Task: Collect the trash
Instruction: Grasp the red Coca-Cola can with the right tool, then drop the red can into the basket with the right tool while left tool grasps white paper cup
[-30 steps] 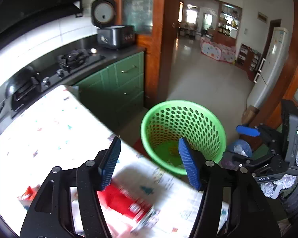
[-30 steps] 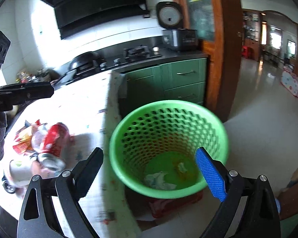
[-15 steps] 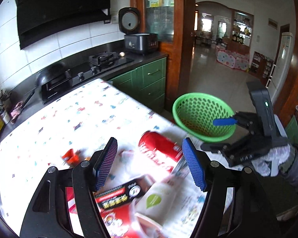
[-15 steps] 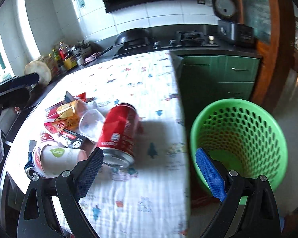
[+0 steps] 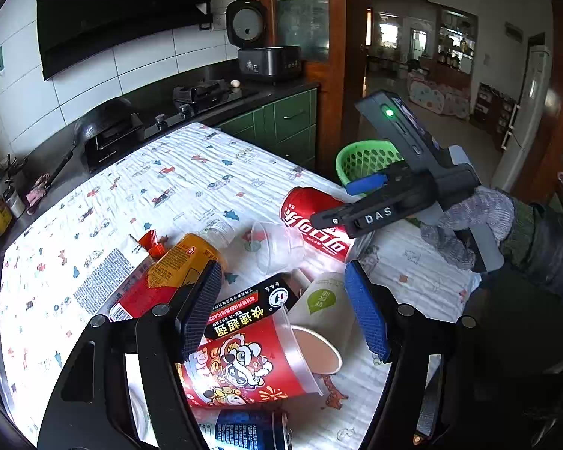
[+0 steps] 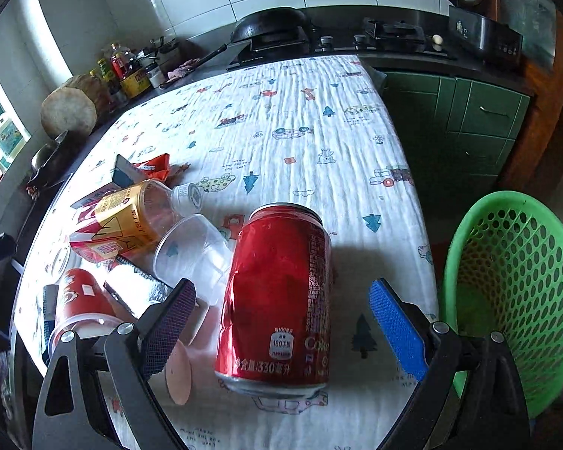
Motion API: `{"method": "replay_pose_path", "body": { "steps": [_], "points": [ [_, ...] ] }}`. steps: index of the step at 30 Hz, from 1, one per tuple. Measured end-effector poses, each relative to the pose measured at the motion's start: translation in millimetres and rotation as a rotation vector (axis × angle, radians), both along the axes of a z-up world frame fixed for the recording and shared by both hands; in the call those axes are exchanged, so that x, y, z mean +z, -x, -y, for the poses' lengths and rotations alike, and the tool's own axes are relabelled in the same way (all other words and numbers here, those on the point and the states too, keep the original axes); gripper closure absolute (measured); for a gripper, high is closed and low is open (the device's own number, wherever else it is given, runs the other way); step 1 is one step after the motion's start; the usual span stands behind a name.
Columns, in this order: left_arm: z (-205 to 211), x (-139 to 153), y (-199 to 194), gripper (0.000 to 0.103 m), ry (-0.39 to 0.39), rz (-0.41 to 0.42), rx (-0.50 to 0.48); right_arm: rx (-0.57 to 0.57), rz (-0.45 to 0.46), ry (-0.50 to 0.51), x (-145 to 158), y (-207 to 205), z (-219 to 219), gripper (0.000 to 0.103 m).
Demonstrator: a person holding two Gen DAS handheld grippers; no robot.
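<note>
Patterned tablecloth (image 6: 304, 120) covers the table, carrying red can (image 6: 277, 296), clear cup (image 6: 195, 255), bottle (image 6: 139, 210).

On the desk (image 6: 300, 120), the can (image 6: 277, 296) lies on its side near the edge by the basket (image 6: 514, 281), which stands on the floor just off that edge. Beside the can, away from the basket, the clear cup (image 6: 191, 255), then the bottle (image 6: 139, 210) lying over a carton (image 6: 97, 249). Paper cups (image 5: 319, 322) pile at the near corner.

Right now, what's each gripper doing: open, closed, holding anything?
Left gripper: open, empty, over the red printed paper cup.
Right gripper: open, empty, straddling the red soda can.
</note>
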State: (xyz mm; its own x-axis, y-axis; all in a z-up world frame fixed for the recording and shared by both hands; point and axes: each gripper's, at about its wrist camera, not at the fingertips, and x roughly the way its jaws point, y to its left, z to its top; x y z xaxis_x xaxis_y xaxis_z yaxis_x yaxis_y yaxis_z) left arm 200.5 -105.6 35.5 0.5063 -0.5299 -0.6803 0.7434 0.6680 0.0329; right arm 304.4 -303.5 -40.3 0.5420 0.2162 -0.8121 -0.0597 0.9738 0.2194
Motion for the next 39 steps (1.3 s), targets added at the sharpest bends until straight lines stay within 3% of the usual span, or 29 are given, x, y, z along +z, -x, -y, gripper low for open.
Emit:
{"method": "replay_pose_path", "body": {
  "steps": [6,13,19,39],
  "points": [
    [8.5,-5.3,7.0,0.035,-0.016,0.01,-0.042,0.011,-0.041,0.001,-10.5,-9.7,-1.4,0.013],
    [19.2,-10.1,9.7,0.035,-0.04,0.012,-0.07,0.006,-0.072,-0.025,-19.9,-12.5,1.4,0.021],
    [29.9,-13.2,9.7,0.035,-0.074,0.013,-0.096,0.002,-0.085,-0.048,-21.3,-8.2,5.0,0.04],
    [58.1,-38.4,5.4,0.035,-0.186,0.024,-0.186,-0.039,-0.009,-0.068,-0.8,27.1,37.3,0.041]
  ]
}}
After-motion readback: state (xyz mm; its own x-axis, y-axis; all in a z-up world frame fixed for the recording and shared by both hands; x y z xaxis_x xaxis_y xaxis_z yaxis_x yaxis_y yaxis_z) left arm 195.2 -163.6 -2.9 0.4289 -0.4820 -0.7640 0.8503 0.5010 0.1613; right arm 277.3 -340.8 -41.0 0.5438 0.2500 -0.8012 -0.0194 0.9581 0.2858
